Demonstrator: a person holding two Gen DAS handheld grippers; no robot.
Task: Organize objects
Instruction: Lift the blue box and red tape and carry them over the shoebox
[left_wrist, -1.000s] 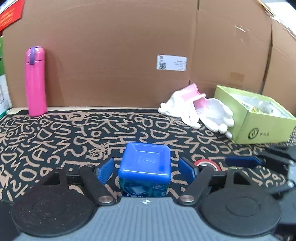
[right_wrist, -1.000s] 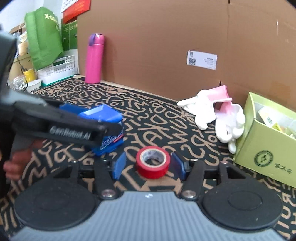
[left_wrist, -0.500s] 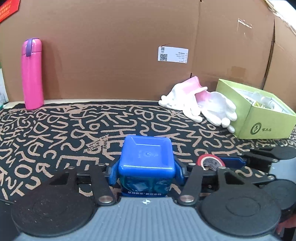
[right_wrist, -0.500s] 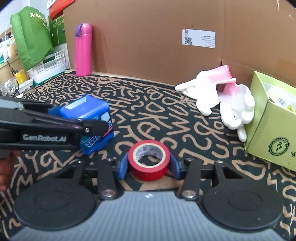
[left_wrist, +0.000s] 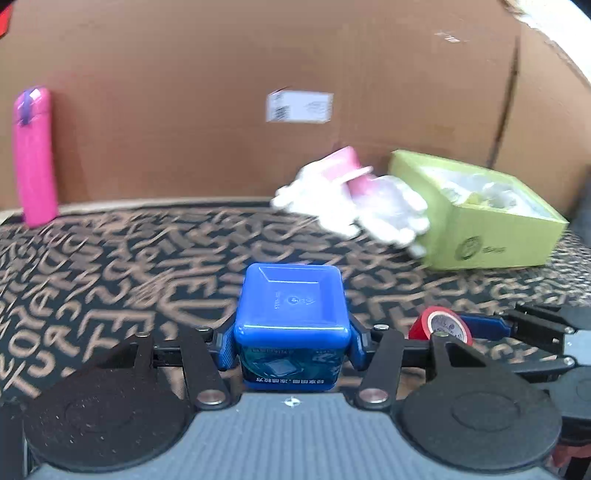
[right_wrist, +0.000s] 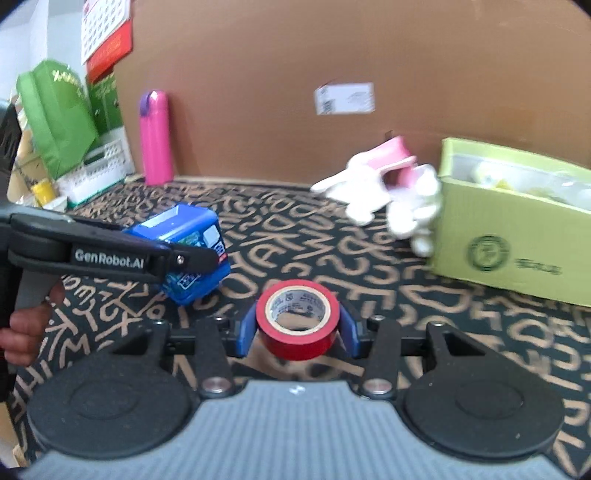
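**Both grippers clamped on their loads above the patterned mat**

Left wrist view: Held a blue box (left_wrist: 291, 325) squarely between the two blue pads of the left gripper (left_wrist: 291, 349), pads pressed against the box's left and right sides, lid facing up and forward, printed label toward the camera. Sat close to the gripper body, centred in the gap. Lay over a black mat with tan letters (left_wrist: 110, 280). Showed, to the right, a red tape roll (left_wrist: 441, 326) pinched in the right gripper (left_wrist: 443, 328), whose black linkage reached in from the right edge. Farther back: a pair of white and pink gloves (left_wrist: 354, 206) touching a green cardboard box (left_wrist: 480, 229), open at the top; a pink bottle (left_wrist: 35, 155) upright at far left against a brown cardboard wall (left_wrist: 221, 92) bearing a white label (left_wrist: 299, 106). Blurred throughout.

Right wrist view: Gripped the red tape roll (right_wrist: 297, 319) between the right gripper's (right_wrist: 297, 328) blue pads, one pad on each side, hole facing the camera and slightly upward. Appeared raised off the mat (right_wrist: 332, 258). Showed the blue box (right_wrist: 184, 251) to the left, tilted, clamped in the left gripper (right_wrist: 177, 254), a black finger crossing its front. Caught a hand (right_wrist: 26, 325) at the left edge. Beyond: gloves (right_wrist: 388, 199) just beside the green cardboard box (right_wrist: 509, 236), pink bottle (right_wrist: 155, 138) upright by the wall (right_wrist: 295, 55), green bags (right_wrist: 55, 114) and a white basket (right_wrist: 99, 166) at far left.
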